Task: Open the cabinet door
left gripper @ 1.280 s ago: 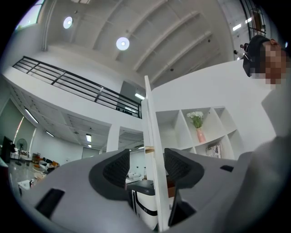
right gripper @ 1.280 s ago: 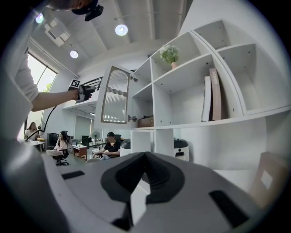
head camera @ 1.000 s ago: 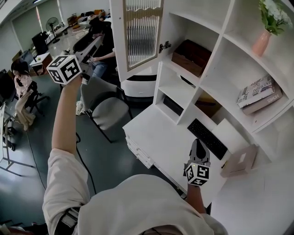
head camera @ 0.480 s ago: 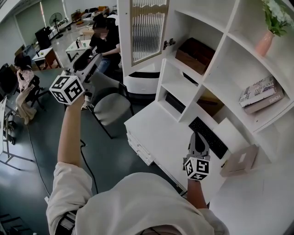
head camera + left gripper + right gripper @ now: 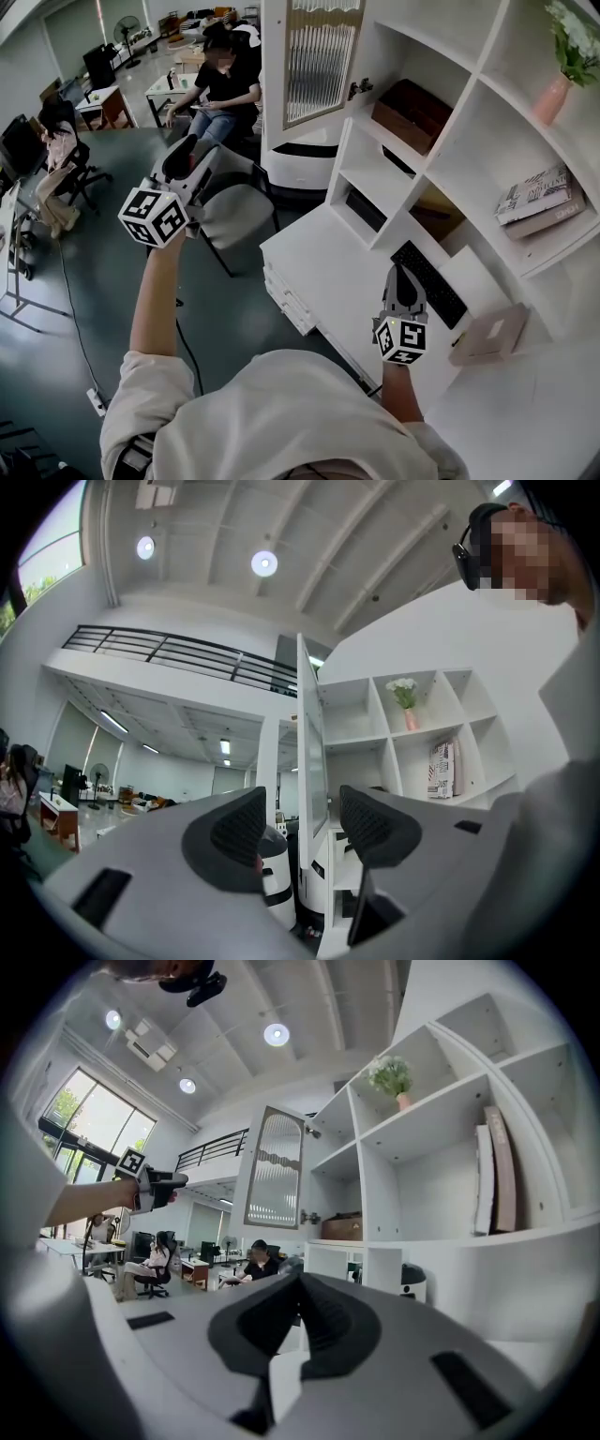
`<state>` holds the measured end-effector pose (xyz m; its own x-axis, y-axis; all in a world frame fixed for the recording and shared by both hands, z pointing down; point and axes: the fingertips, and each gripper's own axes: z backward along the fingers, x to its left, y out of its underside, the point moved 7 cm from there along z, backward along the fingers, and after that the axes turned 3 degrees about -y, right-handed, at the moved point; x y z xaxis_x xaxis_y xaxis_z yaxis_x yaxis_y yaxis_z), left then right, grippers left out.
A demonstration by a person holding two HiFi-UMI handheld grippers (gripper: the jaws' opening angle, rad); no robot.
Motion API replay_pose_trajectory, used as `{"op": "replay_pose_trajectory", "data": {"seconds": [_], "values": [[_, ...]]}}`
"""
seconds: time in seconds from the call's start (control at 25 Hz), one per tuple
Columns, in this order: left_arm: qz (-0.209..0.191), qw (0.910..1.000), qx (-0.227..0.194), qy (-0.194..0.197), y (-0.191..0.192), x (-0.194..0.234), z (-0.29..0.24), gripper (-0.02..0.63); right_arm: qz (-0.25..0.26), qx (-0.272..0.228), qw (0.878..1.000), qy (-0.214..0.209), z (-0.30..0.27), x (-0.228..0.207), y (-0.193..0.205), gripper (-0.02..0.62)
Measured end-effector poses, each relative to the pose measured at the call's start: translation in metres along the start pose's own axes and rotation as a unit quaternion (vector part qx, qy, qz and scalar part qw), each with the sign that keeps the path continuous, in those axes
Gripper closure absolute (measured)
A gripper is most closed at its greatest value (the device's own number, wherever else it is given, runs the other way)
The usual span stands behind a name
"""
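The cabinet door (image 5: 314, 61), white-framed with ribbed glass, stands swung out from the white shelf unit (image 5: 450, 141). In the left gripper view the door (image 5: 308, 761) shows nearly edge-on, straight ahead between the jaws. My left gripper (image 5: 185, 155) is held out over the floor, left of the door and apart from it, open with nothing in it (image 5: 300, 832). My right gripper (image 5: 401, 274) hovers low over the white desk (image 5: 314, 272) beside the keyboard, its jaws shut on nothing (image 5: 298, 1321). The right gripper view shows the door (image 5: 277, 1171) and the left gripper (image 5: 157, 1188) to its left.
A grey chair (image 5: 232, 211) and a white rounded unit (image 5: 300, 159) stand below the door. On the shelves are a brown box (image 5: 412, 111), books (image 5: 536, 197) and a pink vase (image 5: 553, 98). A black keyboard (image 5: 428, 284) lies on the desk. People sit at desks behind.
My left gripper has dropped and drawn back from the door's height toward the chair. The door hangs open as before. The right gripper has stayed over the desk.
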<state>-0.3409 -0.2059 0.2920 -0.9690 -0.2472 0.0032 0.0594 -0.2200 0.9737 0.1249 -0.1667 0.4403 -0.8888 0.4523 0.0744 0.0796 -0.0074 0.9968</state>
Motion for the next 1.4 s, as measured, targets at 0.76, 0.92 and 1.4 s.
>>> {"op": "replay_pose_trajectory", "data": {"seconds": [0.76, 0.92, 1.4], "values": [[-0.002, 0.9986, 0.046, -0.027, 0.052, -0.028, 0.052, 0.407, 0.01, -0.003, 0.999, -0.035, -0.021, 0.015, -0.005, 0.592], [-0.003, 0.9982, 0.055, -0.024, 0.061, -0.039, 0.059, 0.408, 0.01, -0.004, 0.999, -0.04, -0.024, 0.018, -0.006, 0.592], [-0.009, 0.9972, 0.073, -0.016, 0.082, -0.067, 0.077, 0.501, 0.012, -0.002, 0.999, -0.048, -0.027, 0.024, -0.006, 0.592]]}}
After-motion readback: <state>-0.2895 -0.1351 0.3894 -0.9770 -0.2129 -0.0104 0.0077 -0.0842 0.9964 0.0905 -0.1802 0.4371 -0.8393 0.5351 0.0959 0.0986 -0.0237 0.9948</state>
